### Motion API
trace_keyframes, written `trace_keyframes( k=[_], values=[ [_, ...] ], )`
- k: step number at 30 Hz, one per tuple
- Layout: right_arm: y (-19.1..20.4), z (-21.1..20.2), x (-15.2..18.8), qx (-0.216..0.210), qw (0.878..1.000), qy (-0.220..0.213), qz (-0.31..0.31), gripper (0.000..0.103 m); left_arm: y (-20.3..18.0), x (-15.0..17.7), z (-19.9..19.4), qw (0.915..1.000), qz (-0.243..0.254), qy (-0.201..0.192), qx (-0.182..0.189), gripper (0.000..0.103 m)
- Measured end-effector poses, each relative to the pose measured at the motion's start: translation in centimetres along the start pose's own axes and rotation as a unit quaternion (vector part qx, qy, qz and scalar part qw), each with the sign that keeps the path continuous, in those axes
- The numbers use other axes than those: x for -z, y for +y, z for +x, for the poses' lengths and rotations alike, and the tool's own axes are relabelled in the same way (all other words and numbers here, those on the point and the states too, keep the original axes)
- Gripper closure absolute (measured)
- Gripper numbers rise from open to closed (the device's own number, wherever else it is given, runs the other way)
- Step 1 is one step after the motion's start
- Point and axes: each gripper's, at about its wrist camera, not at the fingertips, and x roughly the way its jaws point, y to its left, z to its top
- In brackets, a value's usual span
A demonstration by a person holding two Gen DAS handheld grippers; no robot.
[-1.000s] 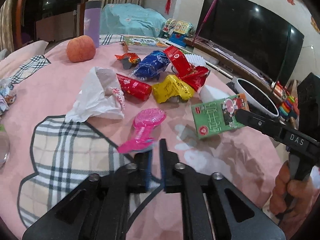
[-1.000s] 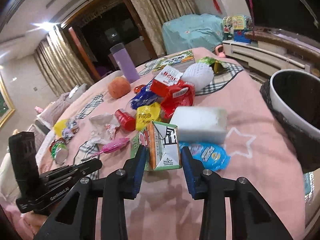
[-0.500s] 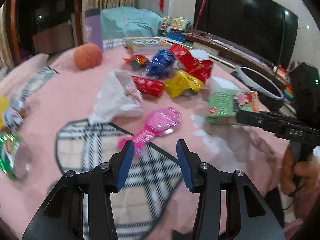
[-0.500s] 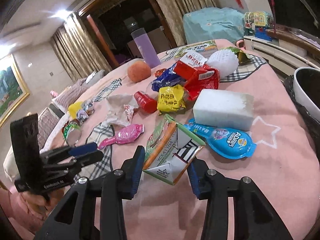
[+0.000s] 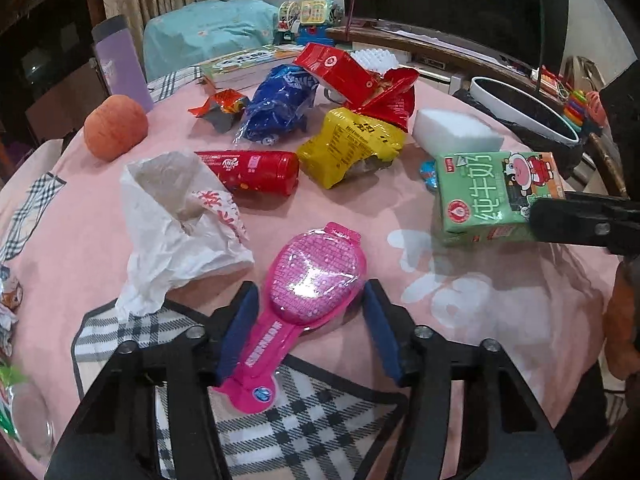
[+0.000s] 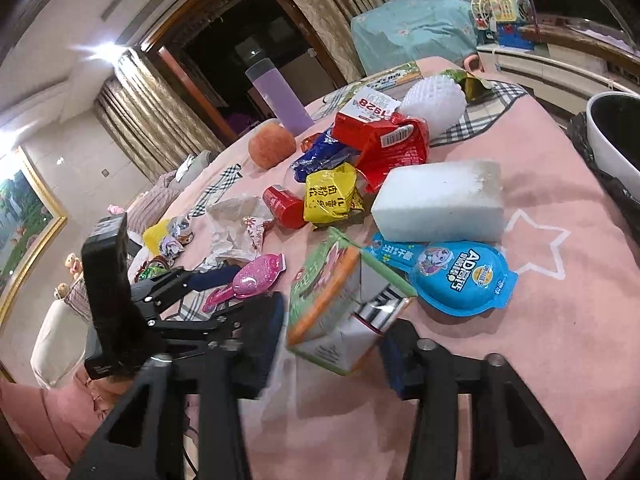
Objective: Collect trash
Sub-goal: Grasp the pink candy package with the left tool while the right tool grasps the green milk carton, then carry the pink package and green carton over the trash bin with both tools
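The green milk carton [image 6: 340,300] is seen tipped on one edge on the pink surface [image 6: 560,340], between the fingers of the right tongs [image 6: 332,344]; their jaws have just been opening, and the pads appear to stand clear of the carton, though the left finger is blurred and contact there cannot be ruled out. Just beyond the carton lie a blue foil-lidded pouch [image 6: 460,280] and a white foam block [image 6: 440,200], the pouch partly tucked under the block's near edge. The pink blister pack [image 5: 304,288] is found lying flat on the surface between the fingers of the left tongs [image 5: 308,328], whose jaws have also just been opening; a gap is seen on both sides, so nothing is gripped. A crumpled white paper bag [image 5: 180,220] lies just left of the pack. Farther back a red wrapper roll [image 5: 256,170], a yellow packet [image 5: 352,144], a blue bag [image 5: 280,104] and a torn red packet [image 5: 360,80] are heaped together, with an orange fruit [image 5: 116,126] and a purple bottle [image 5: 120,64] set apart at the far left. A white-rimmed bin [image 5: 524,108] lined in black stands off the surface's right edge.
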Motion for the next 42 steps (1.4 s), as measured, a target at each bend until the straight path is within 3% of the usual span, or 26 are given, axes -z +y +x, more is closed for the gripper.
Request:
trace_keyframes(
  k=[2, 4, 5, 6, 7, 9, 12, 18, 25, 34, 42],
  values=[
    [-0.1, -0.2, 0.0, -0.015, 1.000, -0.006, 0.008, 0.026, -0.1, 0.2, -0.1, 1.0000, -0.005, -0.003, 0.003, 0.053],
    [-0.2, -0.3, -0.2, -0.012, 1.000, -0.007, 0.015, 0.030, -0.3, 0.4, -0.1, 1.0000, -0.007, -0.006, -0.001, 0.054],
    [-0.3, -0.2, -0.2, -0.007, 1.000, -0.006, 0.018, 0.036, -0.5, 0.5, -0.3, 0.9999, -0.007, -0.007, -0.005, 0.055],
    [-0.6, -0.1, -0.2, -0.001, 1.000, -0.004, 0.023, 0.054, -0.6, 0.5, -0.4, 0.9999, -0.009, -0.008, -0.006, 0.056],
    [-1.0, 0.2, -0.1, 0.002, 1.000, 0.003, 0.031, 0.061, -0.8, 0.6, -0.5, 0.9999, -0.012, -0.009, -0.005, 0.056],
    [-1.5, 0.1, 0.1, -0.006, 0.999, 0.001, 0.046, 0.061, -0.9, 0.7, -0.7, 0.9998, -0.019, -0.009, 0.000, 0.057],
    [-1.1, -1.0, 0.3, 0.033, 0.999, -0.021, 0.027, 0.070, -1.4, 0.6, -1.2, 0.9991, -0.036, -0.011, 0.019, 0.058],
    [0.4, -4.9, 0.4, 0.099, 0.992, -0.075, -0.024, 0.070, -5.2, -1.2, -2.9, 0.9964, -0.041, -0.041, 0.062, 0.058],
    [-2.0, -9.9, 0.8, 0.145, 0.983, -0.113, -0.010, 0.070, -10.2, -4.3, -3.2, 0.9937, -0.012, -0.057, 0.096, 0.059],
    [-6.4, -14.3, 0.6, 0.203, 0.970, -0.130, 0.019, 0.070, -15.3, -7.5, -1.9, 0.9910, 0.026, -0.058, 0.118, 0.059],
    [-9.3, -15.9, -0.1, 0.221, 0.966, -0.133, 0.035, 0.070, -18.0, -9.9, -0.7, 0.9895, 0.045, -0.054, 0.126, 0.059]
  ],
)
